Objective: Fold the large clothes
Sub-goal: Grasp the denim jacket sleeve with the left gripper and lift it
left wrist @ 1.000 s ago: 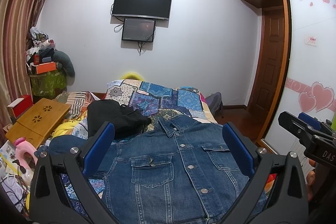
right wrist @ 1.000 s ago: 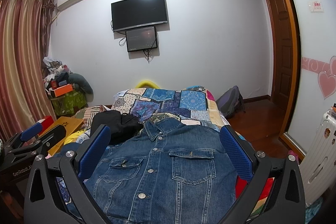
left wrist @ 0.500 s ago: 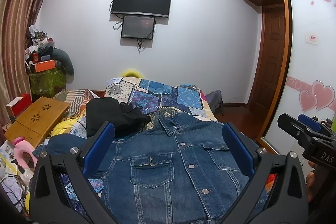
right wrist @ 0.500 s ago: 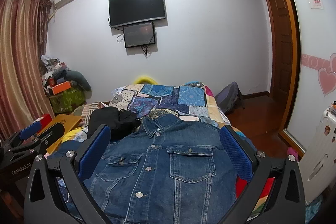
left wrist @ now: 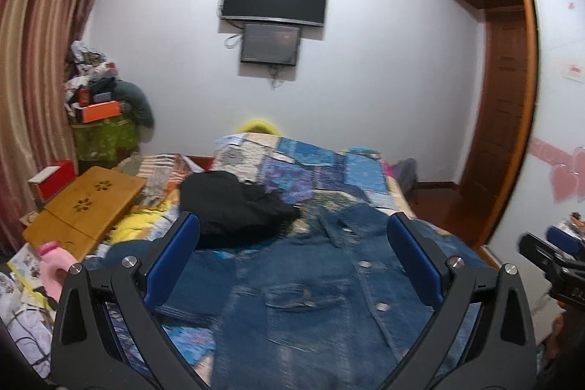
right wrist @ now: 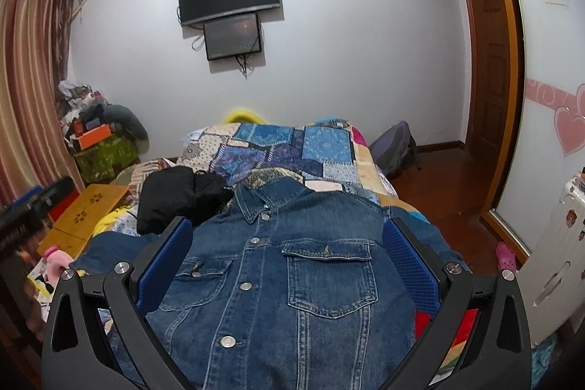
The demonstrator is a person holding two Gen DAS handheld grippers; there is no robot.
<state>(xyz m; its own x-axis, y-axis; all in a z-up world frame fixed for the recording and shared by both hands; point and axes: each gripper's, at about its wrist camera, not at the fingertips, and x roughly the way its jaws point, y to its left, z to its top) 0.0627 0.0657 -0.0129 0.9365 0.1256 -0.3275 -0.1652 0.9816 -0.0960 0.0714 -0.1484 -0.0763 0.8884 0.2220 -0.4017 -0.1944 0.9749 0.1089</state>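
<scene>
A blue denim jacket (left wrist: 314, 284) (right wrist: 278, 273) lies flat and buttoned on the patchwork bed, collar toward the far wall. My left gripper (left wrist: 292, 262) hovers open over its left half, blue pads wide apart, nothing between them. Above the jacket's chest my right gripper (right wrist: 289, 262) is open too and holds nothing. The right gripper also shows at the right edge of the left wrist view (left wrist: 552, 265); the left gripper peeks in at the left edge of the right wrist view (right wrist: 22, 211). One sleeve (right wrist: 109, 247) spreads out to the left.
A black garment (left wrist: 234, 203) (right wrist: 179, 196) lies bunched on the bed beside the jacket's collar. A wooden lap table (left wrist: 84, 207) and a pink bottle (left wrist: 55, 262) sit to the left. A backpack (right wrist: 395, 148) and a white suitcase (right wrist: 552, 265) stand on the floor at the right.
Both grippers have stayed open over the jacket. The left wrist view has swung left and is blurred with motion; the right gripper has dipped slightly closer to the jacket.
</scene>
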